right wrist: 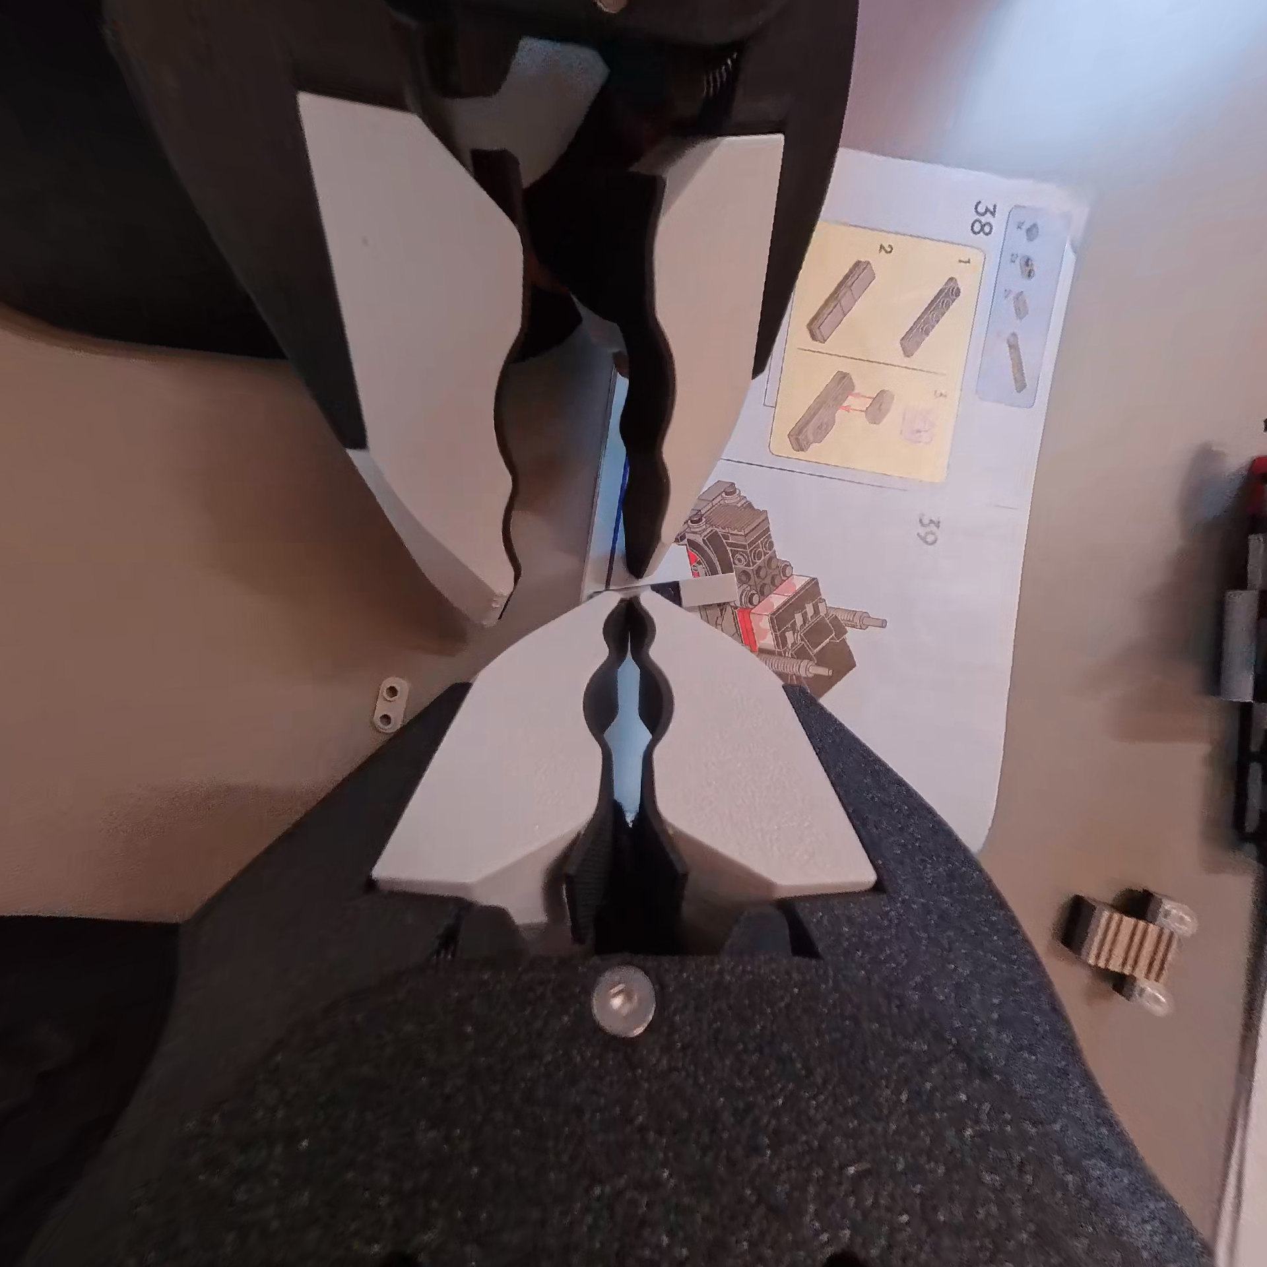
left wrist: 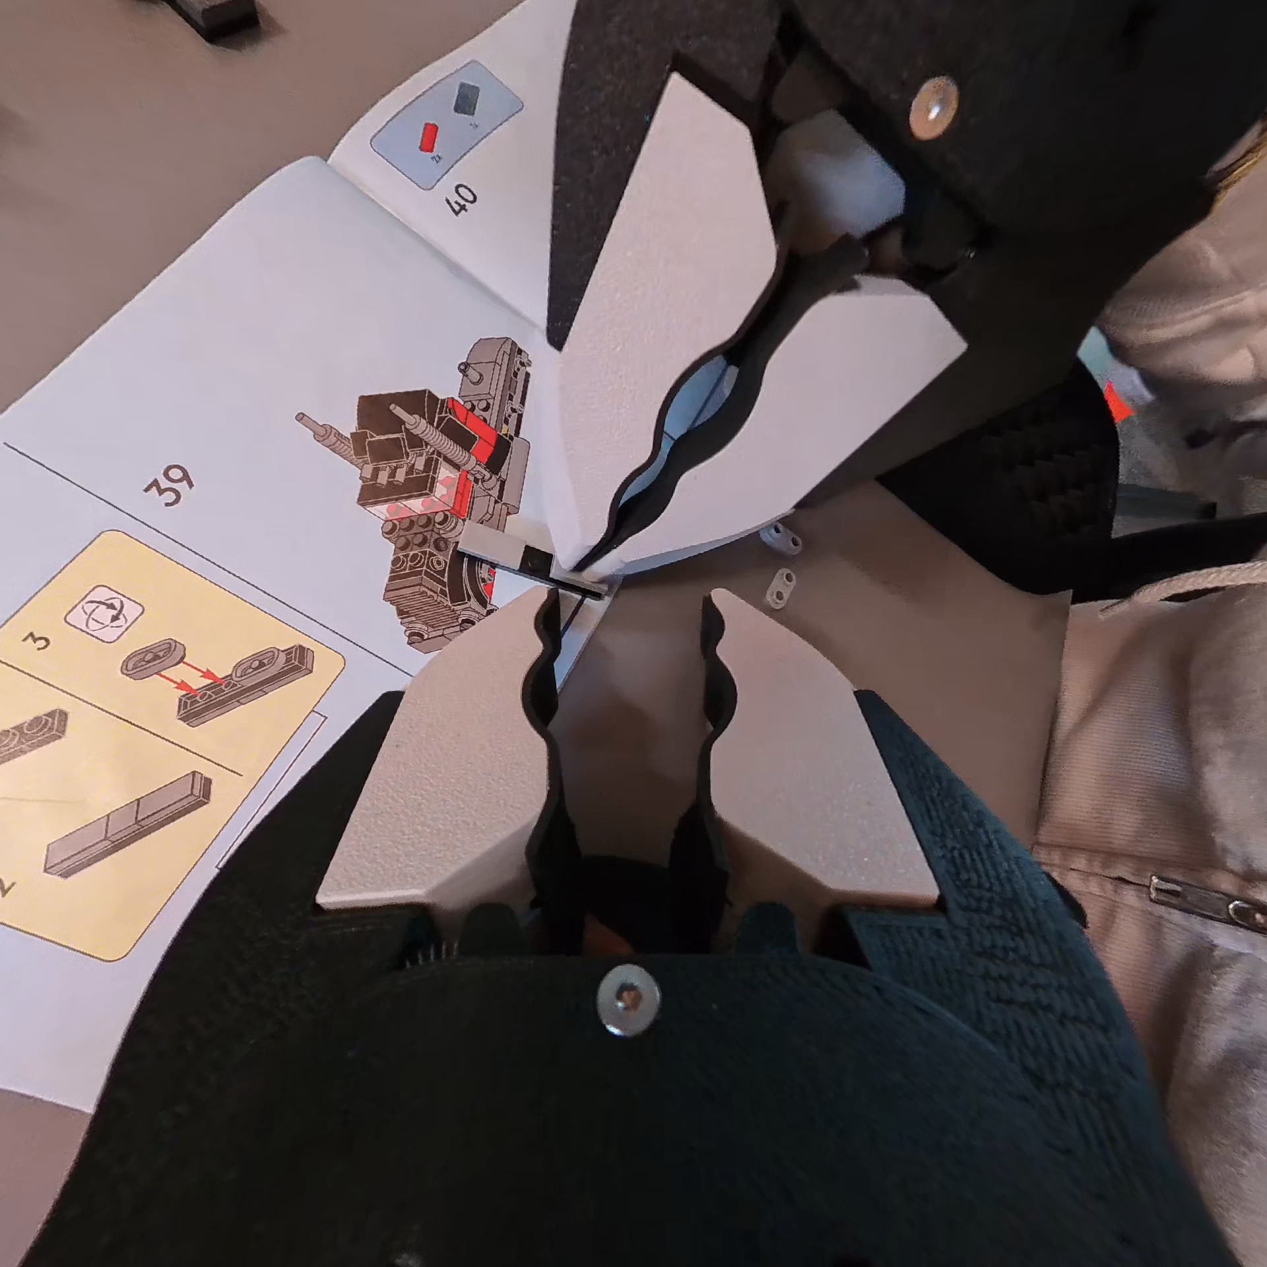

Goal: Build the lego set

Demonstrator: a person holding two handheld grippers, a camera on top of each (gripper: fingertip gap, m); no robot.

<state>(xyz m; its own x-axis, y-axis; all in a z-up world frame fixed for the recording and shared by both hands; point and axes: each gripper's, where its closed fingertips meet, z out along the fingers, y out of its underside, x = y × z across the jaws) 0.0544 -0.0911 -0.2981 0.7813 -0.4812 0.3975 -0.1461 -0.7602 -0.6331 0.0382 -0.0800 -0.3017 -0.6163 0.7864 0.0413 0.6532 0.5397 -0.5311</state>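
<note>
My right gripper (right wrist: 627, 602) is shut on a thin long plate (right wrist: 707, 589), grey with a black part, and holds it by one end just above the open instruction booklet (right wrist: 960, 548). In the left wrist view the plate (left wrist: 504, 546) sticks out leftward from the right gripper's tips (left wrist: 591, 565). My left gripper (left wrist: 627, 603) is open and empty, facing the right one tip to tip. Its left fingertip (left wrist: 548, 600) is right by the held end of the plate. From the right wrist view the left gripper (right wrist: 572, 586) comes down from the top, jaws apart.
Small light grey two-hole pieces (left wrist: 781, 587) (right wrist: 391, 703) lie on the beige table beside the booklet (left wrist: 240, 343). A black and grey assembly (right wrist: 1244, 651) and a ribbed piece with clear studs (right wrist: 1124, 949) lie at the right. A person's beige clothing (left wrist: 1165, 754) is close. The grippers are tip to tip, or close to it.
</note>
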